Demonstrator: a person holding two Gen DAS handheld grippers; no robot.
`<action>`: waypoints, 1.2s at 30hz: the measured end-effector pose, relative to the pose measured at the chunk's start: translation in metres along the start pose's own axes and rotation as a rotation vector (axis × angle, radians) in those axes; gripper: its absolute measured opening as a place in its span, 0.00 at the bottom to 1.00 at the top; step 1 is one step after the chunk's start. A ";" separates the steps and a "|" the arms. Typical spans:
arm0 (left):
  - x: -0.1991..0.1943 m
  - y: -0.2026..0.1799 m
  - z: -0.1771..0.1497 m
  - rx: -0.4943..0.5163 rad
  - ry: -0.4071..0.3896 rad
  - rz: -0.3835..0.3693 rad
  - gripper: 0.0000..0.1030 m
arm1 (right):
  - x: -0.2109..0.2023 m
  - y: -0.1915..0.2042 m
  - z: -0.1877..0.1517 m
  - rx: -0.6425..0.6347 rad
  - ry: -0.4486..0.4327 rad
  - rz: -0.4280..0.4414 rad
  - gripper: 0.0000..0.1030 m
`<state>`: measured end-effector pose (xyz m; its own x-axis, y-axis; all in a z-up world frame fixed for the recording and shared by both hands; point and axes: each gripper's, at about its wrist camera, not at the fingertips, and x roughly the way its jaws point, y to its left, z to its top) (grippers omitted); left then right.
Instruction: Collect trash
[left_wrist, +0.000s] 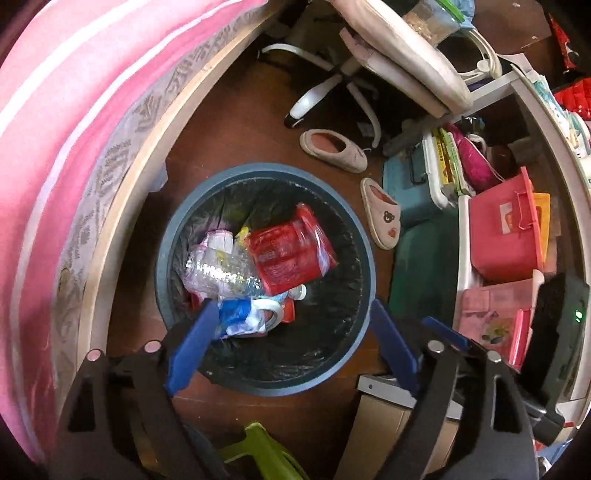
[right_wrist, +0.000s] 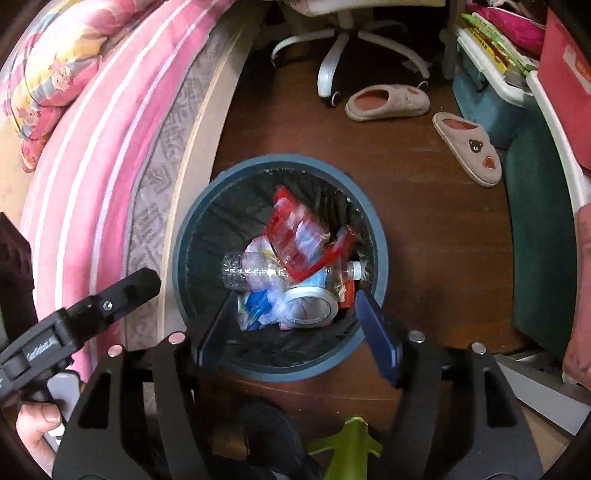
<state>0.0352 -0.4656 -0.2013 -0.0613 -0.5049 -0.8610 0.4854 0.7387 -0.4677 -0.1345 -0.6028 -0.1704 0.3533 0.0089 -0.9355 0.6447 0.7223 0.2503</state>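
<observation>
Dark brown wood floor carries pretty much everything here. A round blue-grey trash bin with a black liner stands right on it, close beside the bed frame. Two beige slippers lie loose past the bin, apart from each other, near the white wheeled base of an office chair. A teal storage box sits off right.

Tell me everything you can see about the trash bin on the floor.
The bin is round, with a thick blue-grey rim that looks like plastic, lined with a black bag. It stands upright on the brown floor beside the bed. It is partly filled: a clear bottle, a red wrapper, a tape roll and blue and white plastic scraps. Both grippers are above it, open and empty.
</observation>
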 end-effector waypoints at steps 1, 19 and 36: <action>-0.004 -0.001 0.000 0.002 -0.009 0.001 0.81 | -0.005 0.000 0.000 0.003 -0.010 0.008 0.67; -0.283 0.059 -0.065 -0.237 -0.579 0.280 0.86 | -0.169 0.212 -0.017 -0.473 -0.345 0.484 0.90; -0.446 0.130 -0.214 -0.485 -0.854 0.454 0.93 | -0.228 0.355 -0.157 -0.817 -0.305 0.603 0.91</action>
<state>-0.0614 -0.0486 0.0795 0.7567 -0.1450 -0.6375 -0.0987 0.9386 -0.3306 -0.0920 -0.2399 0.0925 0.6909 0.4290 -0.5819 -0.3053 0.9027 0.3030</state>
